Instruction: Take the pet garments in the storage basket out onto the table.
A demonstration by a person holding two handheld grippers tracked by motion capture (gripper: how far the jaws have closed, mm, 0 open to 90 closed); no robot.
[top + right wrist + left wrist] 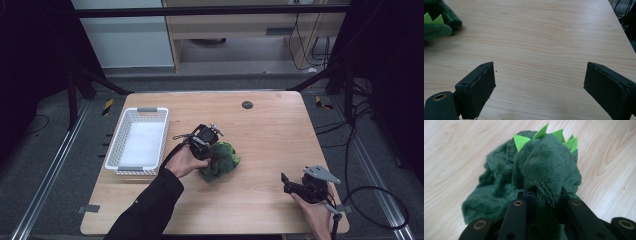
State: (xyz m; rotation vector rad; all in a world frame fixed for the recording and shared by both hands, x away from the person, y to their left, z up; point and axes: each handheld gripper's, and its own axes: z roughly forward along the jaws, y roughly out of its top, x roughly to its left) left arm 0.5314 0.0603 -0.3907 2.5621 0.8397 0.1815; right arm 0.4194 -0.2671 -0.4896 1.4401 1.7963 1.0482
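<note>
1. Far left, we had the white basket point(141, 141) sitting on the table point(270, 150), just beside our left hand point(183, 161).
2. Our left gripper point(210, 150) was down on the green plush toy point(220, 161) near the table's middle, jaws clamped tight on a fold of its fur.
3. In the left gripper view, the toy point(534, 177) bunched up between the jaws, light green spikes point(544, 136) on top.
4. Over at the right, our right gripper point(290, 184) rested low near the table's near edge, jaws spread wide, gripping nothing, well apart from the toy.
</note>
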